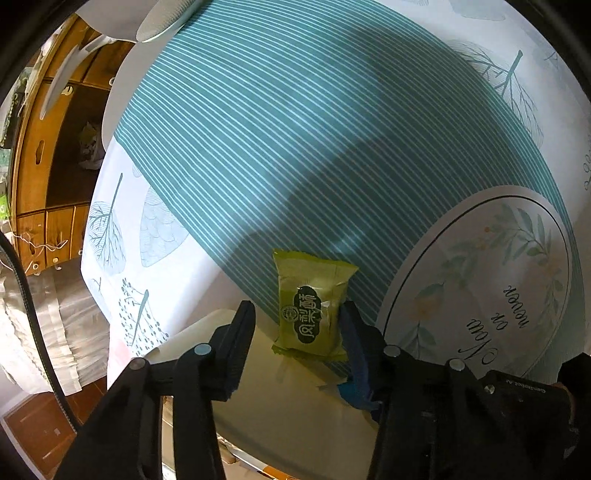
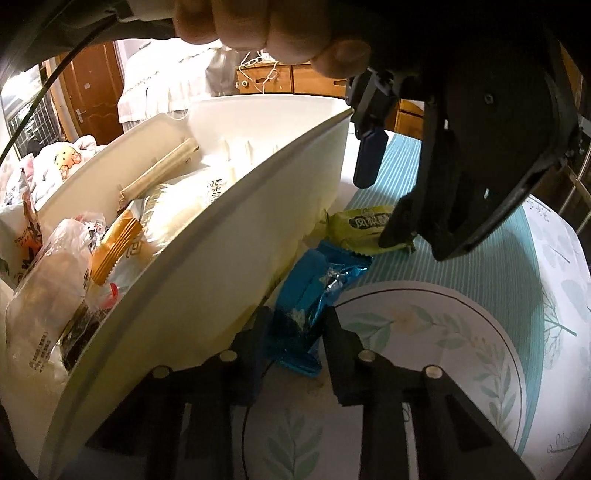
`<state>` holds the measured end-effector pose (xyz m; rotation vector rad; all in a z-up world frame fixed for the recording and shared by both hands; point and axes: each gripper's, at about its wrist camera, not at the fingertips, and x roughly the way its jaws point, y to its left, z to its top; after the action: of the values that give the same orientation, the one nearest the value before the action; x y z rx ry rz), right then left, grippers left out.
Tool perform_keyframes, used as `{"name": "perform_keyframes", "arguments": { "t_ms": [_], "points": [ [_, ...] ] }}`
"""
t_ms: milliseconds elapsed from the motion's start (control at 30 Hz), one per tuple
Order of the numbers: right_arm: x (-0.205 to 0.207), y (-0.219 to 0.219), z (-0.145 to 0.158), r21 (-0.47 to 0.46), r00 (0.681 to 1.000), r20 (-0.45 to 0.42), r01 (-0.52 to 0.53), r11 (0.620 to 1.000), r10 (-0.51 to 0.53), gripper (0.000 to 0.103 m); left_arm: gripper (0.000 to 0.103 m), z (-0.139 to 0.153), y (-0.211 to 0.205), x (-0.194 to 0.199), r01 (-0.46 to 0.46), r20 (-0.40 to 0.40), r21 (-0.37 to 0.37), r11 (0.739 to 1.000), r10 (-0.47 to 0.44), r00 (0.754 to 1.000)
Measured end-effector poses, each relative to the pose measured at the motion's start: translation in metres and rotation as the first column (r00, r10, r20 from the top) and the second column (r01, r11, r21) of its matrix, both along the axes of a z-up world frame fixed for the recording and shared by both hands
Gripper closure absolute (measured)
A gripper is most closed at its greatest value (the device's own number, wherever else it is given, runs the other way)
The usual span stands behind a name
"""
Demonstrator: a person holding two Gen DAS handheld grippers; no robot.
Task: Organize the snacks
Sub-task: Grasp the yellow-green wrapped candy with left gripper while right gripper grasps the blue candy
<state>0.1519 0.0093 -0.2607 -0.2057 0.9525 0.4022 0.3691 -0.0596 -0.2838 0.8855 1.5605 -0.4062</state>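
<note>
A green snack packet (image 1: 314,306) lies flat on the teal striped tablecloth (image 1: 295,129), next to the white bin (image 1: 295,413). My left gripper (image 1: 295,321) straddles it, pointing steeply down. Its blue-padded finger touches the packet's right edge, and a gap shows beside the black finger, so it is open. The right wrist view shows this gripper (image 2: 380,206) over the same green packet (image 2: 354,225). My right gripper (image 2: 295,332) is shut on a blue foil snack packet (image 2: 306,291), which lies against the white bin's outer wall (image 2: 229,258).
The bin holds several wrapped snacks (image 2: 122,243). A round leaf-print mat (image 2: 443,332) lies on the cloth at the right. A person's hand (image 2: 258,26) holds the left gripper from above. A wooden cabinet (image 1: 40,155) stands past the table's edge.
</note>
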Motion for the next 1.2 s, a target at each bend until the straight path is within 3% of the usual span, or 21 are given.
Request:
{"name": "perform_keyframes", "arguments": {
  "t_ms": [267, 467, 800, 1200],
  "points": [
    [-0.016, -0.024, 0.005, -0.016, 0.998, -0.036, 0.052, 0.999, -0.052, 0.078, 0.059, 0.018, 0.002, 0.008, -0.055, -0.004, -0.063, 0.997, 0.055, 0.998],
    [-0.024, -0.049, 0.009, -0.019, 0.991, -0.054, 0.121, 0.992, -0.122, 0.079, 0.059, 0.018, 0.007, 0.021, -0.139, -0.072, -0.107, 0.984, 0.132, 0.989],
    [-0.033, -0.073, 0.024, 0.024, 0.973, -0.064, 0.222, 0.975, -0.220, 0.079, 0.066, -0.005, 0.002, 0.024, -0.146, -0.113, -0.058, 0.988, 0.139, 0.984],
    [-0.045, -0.066, 0.035, 0.023, 0.965, -0.057, 0.257, 0.966, -0.256, 0.081, 0.069, -0.009, -0.006, 0.012, -0.135, -0.060, -0.050, 0.990, 0.132, 0.989]
  ]
}}
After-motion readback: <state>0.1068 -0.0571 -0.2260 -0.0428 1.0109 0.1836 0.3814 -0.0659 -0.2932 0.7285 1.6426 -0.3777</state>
